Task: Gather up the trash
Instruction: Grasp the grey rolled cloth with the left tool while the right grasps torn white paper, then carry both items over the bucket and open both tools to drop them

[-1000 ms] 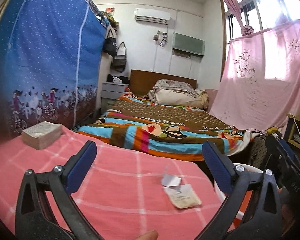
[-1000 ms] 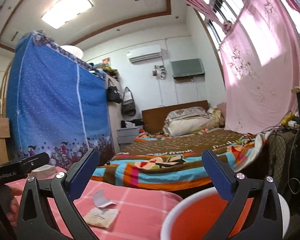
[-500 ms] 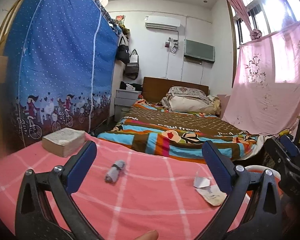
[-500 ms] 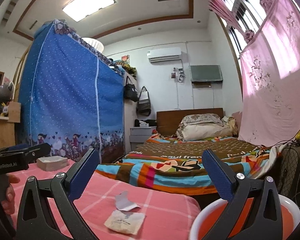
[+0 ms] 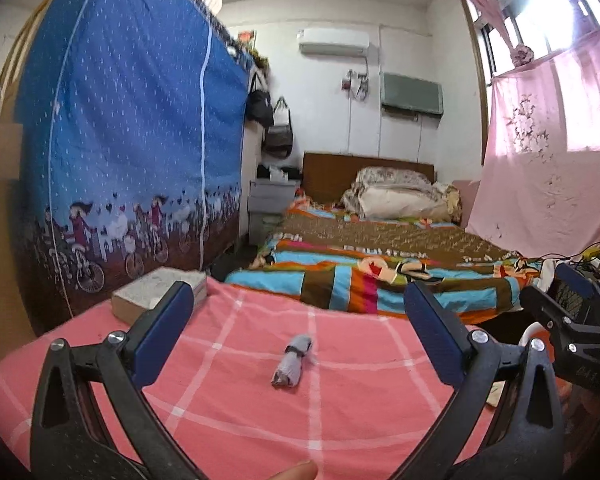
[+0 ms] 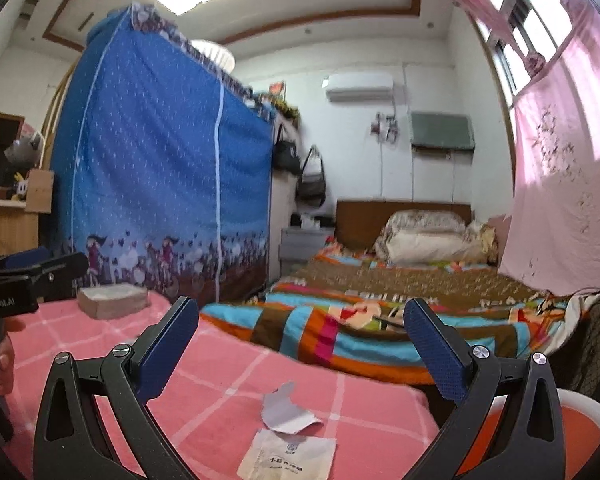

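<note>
A small grey rolled wad (image 5: 293, 365) lies on the pink checked tablecloth (image 5: 228, 408), straight ahead between the fingers of my open, empty left gripper (image 5: 300, 340). In the right wrist view a torn grey paper scrap (image 6: 286, 412) and a flat white sachet (image 6: 288, 460) lie near the table's right end, just below my right gripper (image 6: 300, 344), which is open and empty. An orange bin with a white rim (image 6: 580, 428) stands off the table's right end, partly hidden by the right finger. The right gripper also shows at the left wrist view's right edge (image 5: 568, 316).
A thick pale book (image 5: 156, 294) lies at the table's far left corner. Beyond the table is a bed with a striped blanket (image 5: 380, 276), a blue fabric wardrobe (image 5: 132, 152) on the left and a pink curtain (image 5: 552, 152) on the right.
The left gripper has swung leftward: the scrap and sachet slid out of its view and the grey wad came to its centre. The right gripper tilted down and left, bringing the papers closer.
</note>
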The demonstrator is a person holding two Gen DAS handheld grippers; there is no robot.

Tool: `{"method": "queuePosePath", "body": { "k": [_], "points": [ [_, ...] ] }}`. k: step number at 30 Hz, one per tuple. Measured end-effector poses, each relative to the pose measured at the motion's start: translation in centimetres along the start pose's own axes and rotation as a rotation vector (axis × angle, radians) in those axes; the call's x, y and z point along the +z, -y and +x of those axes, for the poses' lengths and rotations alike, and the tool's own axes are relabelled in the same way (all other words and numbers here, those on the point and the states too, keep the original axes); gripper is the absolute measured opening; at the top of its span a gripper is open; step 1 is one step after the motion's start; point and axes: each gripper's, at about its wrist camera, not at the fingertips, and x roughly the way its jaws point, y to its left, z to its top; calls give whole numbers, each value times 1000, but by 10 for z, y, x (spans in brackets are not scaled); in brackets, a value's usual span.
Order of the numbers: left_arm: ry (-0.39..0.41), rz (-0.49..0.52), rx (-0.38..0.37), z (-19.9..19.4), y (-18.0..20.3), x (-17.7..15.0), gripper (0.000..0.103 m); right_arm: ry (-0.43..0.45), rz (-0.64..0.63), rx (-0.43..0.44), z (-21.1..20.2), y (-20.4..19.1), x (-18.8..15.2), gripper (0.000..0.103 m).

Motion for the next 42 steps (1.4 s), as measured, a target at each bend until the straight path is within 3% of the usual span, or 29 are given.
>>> {"method": "queuePosePath", "body": {
  "k": [8, 15, 17, 21, 25, 29, 31, 35, 39, 42],
  "points": [
    [-290, -75, -19, 55, -14, -15, 103, -297, 58, 43, 53, 9, -13, 103],
    [-465, -122, -54, 84, -19, -29, 102, -509, 112, 67, 87, 13, -31, 103],
    [-498, -129, -66, 89, -17, -33, 98, -551, 114, 76, 92, 12, -36, 103],
    [-568, -124, -79, 100, -13, -39, 76, -637, 109, 91, 102, 8, -44, 102],
    [-601, -132, -89, 104, -14, -42, 49, -712, 119, 129, 107, 5, -53, 89],
    [-613, -148, -86, 105, -17, -42, 34, -712, 145, 132, 105, 8, -52, 82],
    [-616, -150, -86, 106, -18, -41, 20, -714, 153, 127, 104, 10, -52, 75],
    [-624, -124, -94, 105, -12, -41, 12, -720, 131, 127, 102, 6, -52, 62],
    [-617, -94, -105, 102, -6, -40, 8, -719, 125, 139, 102, 5, -52, 44],
    [-598, -74, -121, 96, 0, -38, 8, -711, 147, 148, 100, 8, -53, 41]
  ]
}}
